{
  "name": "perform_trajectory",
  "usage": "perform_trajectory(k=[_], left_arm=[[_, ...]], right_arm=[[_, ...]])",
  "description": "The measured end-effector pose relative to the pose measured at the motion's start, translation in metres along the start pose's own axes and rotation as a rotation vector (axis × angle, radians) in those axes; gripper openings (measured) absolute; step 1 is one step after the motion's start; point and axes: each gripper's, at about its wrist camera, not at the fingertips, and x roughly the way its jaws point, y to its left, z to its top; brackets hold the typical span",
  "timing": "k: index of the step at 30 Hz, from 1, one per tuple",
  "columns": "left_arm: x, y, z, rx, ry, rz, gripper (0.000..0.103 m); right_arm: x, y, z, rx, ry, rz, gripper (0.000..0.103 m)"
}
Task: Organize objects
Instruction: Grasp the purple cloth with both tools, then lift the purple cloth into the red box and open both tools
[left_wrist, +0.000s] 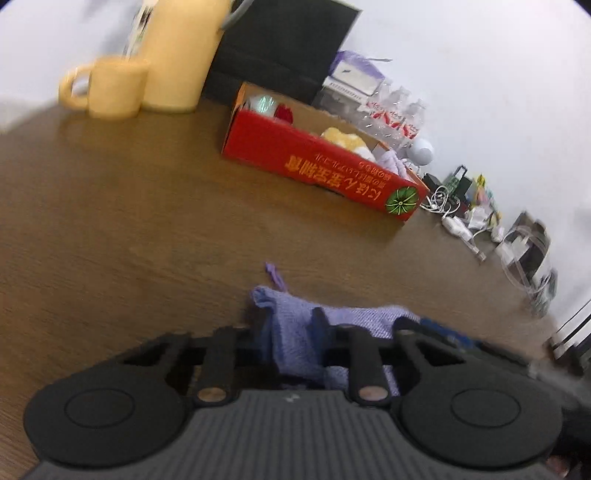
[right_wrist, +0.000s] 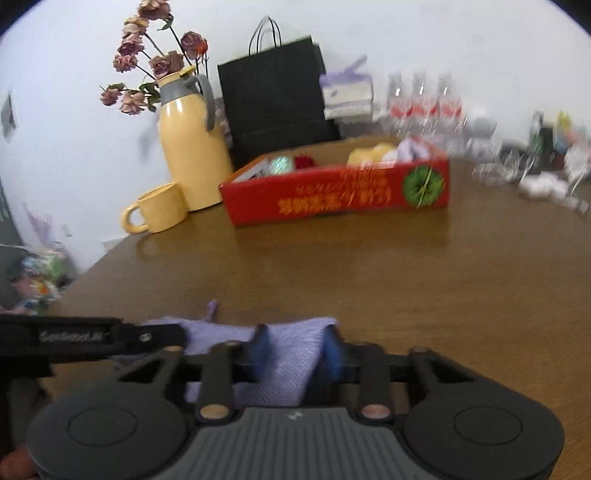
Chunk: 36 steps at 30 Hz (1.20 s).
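Note:
A lilac knitted cloth (left_wrist: 295, 325) lies on the brown table (left_wrist: 129, 221) at the near edge. My left gripper (left_wrist: 290, 325) has its fingers partly closed around a fold of it. In the right wrist view the same cloth (right_wrist: 291, 350) sits between the blue fingers of my right gripper (right_wrist: 297, 347), which are closed around it. The left gripper's body (right_wrist: 74, 338) shows at the left, beside the cloth. A red cardboard box (left_wrist: 317, 166) holding soft yellow, red and white items stands further back; it also shows in the right wrist view (right_wrist: 332, 192).
A yellow thermos jug (right_wrist: 188, 147) with dried roses and a yellow mug (right_wrist: 159, 208) stand left of the box. A black paper bag (right_wrist: 273, 99), water bottles (right_wrist: 424, 99) and cables and small clutter (left_wrist: 465, 214) line the wall behind.

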Motion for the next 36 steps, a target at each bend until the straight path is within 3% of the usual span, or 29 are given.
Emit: perform_trajectory(k=[1,4,7,14,18,20,22,26,31,34,36], left_arm=[[-0.005,-0.005,-0.001,0.023,-0.013,0.003,0.012],[-0.028,-0.019,-0.005,0.077,-0.054,-0.024,0.009],[-0.049,-0.035,-0.012,0.128,-0.095,-0.014,0.009],[-0.075,-0.058,-0.028,0.184,-0.108,-0.067,0.009],[-0.066,-0.065,-0.013,0.207,-0.132,-0.079,0.009],[-0.059,-0.066,0.008,0.224,-0.158,-0.13,0.009],[-0.04,-0.063,0.034,0.223,-0.148,-0.172,0.009],[0.009,-0.06,0.106,0.22,-0.126,-0.161,0.009],[0.092,-0.053,0.204,0.247,-0.131,-0.078,0.009],[0.147,-0.036,0.237,0.195,-0.149,-0.016,0.009],[0.184,-0.022,0.246,0.179,-0.117,-0.024,0.011]], right_arm=[[-0.004,0.004,0.0,-0.031,-0.023,-0.016,0.005],[-0.021,0.01,-0.001,-0.05,-0.052,0.02,0.005],[-0.045,0.009,-0.003,-0.052,-0.098,0.003,0.005],[-0.1,-0.01,-0.008,0.01,-0.172,-0.024,0.005],[-0.099,-0.015,0.001,-0.011,-0.194,-0.038,0.005],[-0.091,-0.019,0.015,-0.031,-0.213,-0.048,0.005],[-0.075,-0.024,0.036,-0.06,-0.231,-0.059,0.005],[-0.022,-0.033,0.1,-0.084,-0.232,-0.044,0.005],[0.077,-0.03,0.192,-0.175,-0.206,-0.059,0.005],[0.148,-0.034,0.23,-0.156,-0.142,-0.042,0.005],[0.191,-0.04,0.238,-0.152,-0.117,-0.052,0.005]])
